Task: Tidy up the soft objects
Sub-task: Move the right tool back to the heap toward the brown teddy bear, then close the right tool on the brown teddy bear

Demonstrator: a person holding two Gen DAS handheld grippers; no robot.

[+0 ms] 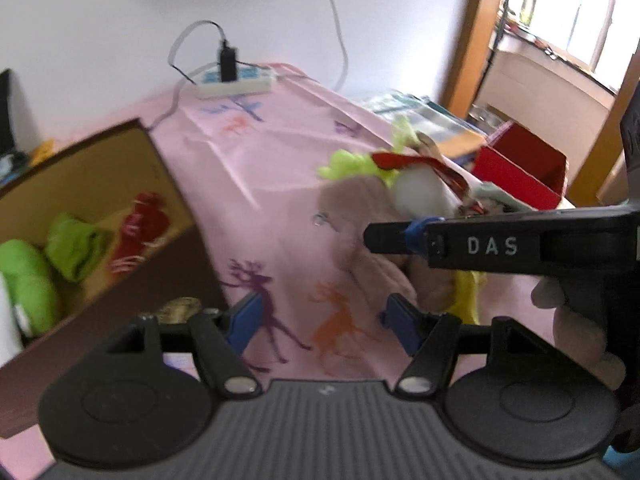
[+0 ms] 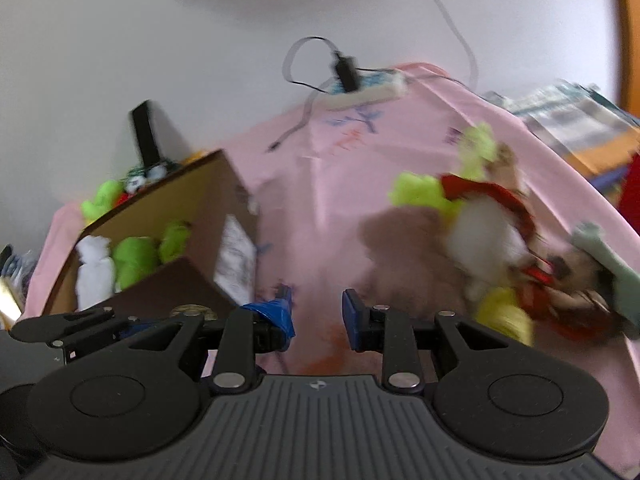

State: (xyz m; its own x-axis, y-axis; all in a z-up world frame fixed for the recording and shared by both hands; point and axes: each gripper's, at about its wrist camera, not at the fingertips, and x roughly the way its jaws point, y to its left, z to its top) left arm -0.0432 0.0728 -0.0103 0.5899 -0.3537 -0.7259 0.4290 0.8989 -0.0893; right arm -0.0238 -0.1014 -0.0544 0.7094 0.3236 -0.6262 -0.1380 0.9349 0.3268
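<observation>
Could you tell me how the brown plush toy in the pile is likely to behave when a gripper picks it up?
The brown plush looks soft and stuffed, so it will probably squash between the pads and droop. It seems light for its bulk. It lies against the other toys, so lifting it may drag or shift them on the pink cloth.

Item 1: white capital letters "DAS", printed on the black finger of the right tongs, which reach in from 3 o'clock in the left wrist view; legible despite slight blur.

Item 2: white printed sheet on the near outer wall of the cardboard box, at about 9 o'clock in the right wrist view; dark print present, too blurred to read.

Item 3: small pale emblem on the grey ribbed housing at 6 o'clock in both views; no letters can be made out.
</observation>
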